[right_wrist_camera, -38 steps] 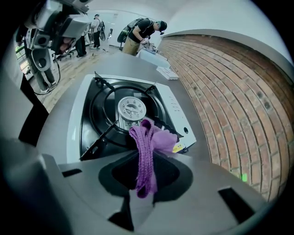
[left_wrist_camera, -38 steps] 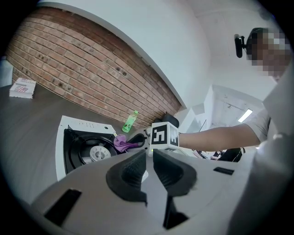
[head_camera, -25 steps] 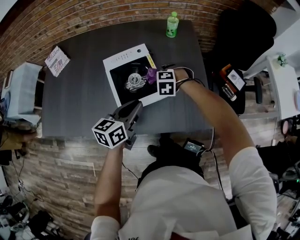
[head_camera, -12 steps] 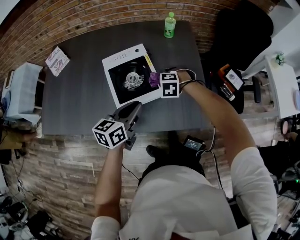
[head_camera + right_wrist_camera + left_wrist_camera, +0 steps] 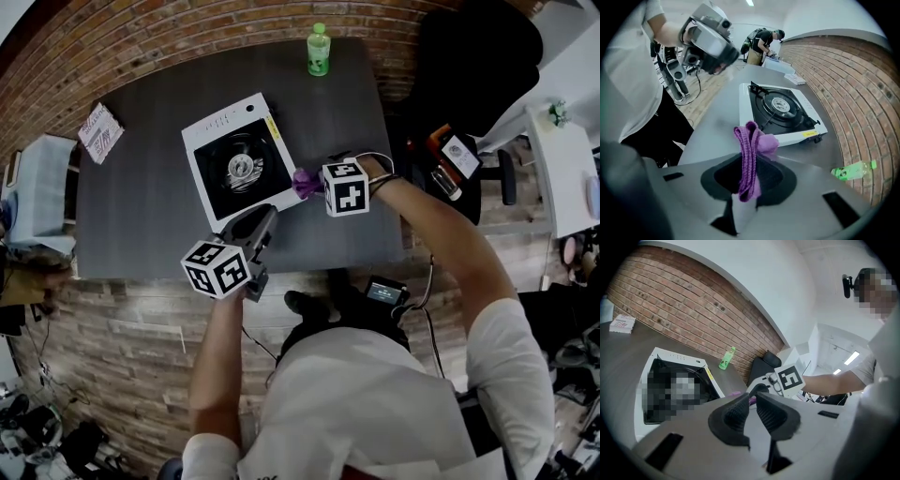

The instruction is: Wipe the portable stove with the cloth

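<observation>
The portable stove [image 5: 234, 164], white with a black top and round burner, sits on the dark table [image 5: 141, 225]. My right gripper [image 5: 314, 184] is shut on a purple cloth [image 5: 300, 180], held just off the stove's near right corner. In the right gripper view the cloth [image 5: 752, 140] hangs folded between the jaws of the right gripper [image 5: 750, 164], with the stove [image 5: 780, 110] ahead. My left gripper [image 5: 258, 225] hovers near the table's front edge, short of the stove. Seen in its own view, the left gripper [image 5: 751, 401] is shut on nothing.
A green bottle [image 5: 319, 50] stands at the table's far edge. A small printed packet [image 5: 100, 131] lies at the far left. A black office chair [image 5: 473, 56] stands to the right of the table. Other people stand at a bench [image 5: 764, 42] in the distance.
My right gripper has drawn the purple cloth off the stove's black top, towards me and to the right, past the stove's edge. The left gripper has stayed put.
</observation>
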A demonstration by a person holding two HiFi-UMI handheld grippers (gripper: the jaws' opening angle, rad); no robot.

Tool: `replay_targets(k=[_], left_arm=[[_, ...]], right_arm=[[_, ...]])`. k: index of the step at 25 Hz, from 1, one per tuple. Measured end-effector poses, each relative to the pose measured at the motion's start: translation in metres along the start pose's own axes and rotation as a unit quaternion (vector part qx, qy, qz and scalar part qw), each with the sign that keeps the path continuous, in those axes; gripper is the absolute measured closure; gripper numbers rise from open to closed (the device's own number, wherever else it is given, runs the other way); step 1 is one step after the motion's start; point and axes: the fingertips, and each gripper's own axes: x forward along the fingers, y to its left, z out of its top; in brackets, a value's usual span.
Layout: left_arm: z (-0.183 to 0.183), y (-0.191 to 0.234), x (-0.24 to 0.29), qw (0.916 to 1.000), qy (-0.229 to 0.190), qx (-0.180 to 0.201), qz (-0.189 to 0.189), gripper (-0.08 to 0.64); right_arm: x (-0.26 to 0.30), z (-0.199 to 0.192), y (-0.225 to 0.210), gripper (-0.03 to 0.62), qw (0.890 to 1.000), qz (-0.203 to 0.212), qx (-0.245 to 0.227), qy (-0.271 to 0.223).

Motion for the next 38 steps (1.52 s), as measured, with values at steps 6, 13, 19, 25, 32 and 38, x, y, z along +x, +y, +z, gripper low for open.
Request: replay_targets(k=[6,13,19,25,32,38], left_arm=[[-0.004,-0.001,0.027,0.9995,0.014,0.002,0.027,0.505],[-0.006,0.002,0.045,0.9976,0.028,0.002,0.063,0.493],[-0.010,0.008,0.051,0.9951,0.039,-0.006,0.091,0.468],[-0.013,0.011,0.053,0.9928,0.040,-0.018,0.112,0.456],[-0.015,0.009,0.053,0.9908,0.041,-0.024,0.127,0.456],[-0.023,0.009,0.052,0.9896,0.043,-0.032,0.133,0.456]], right_arm=[[-0.017,-0.020,-0.015,0.508,0.998,-0.019,0.028,-0.046],[-0.015,-0.030,-0.064,0.506,0.985,-0.081,0.102,-0.115],[0.003,-0.028,-0.107,0.507,0.964,-0.110,0.174,-0.169],[0.015,-0.021,-0.142,0.506,0.951,-0.132,0.189,-0.206],[0.038,-0.005,-0.154,0.506,0.932,-0.100,0.233,-0.258],[0.056,-0.005,-0.144,0.506,0.931,-0.082,0.240,-0.262]])
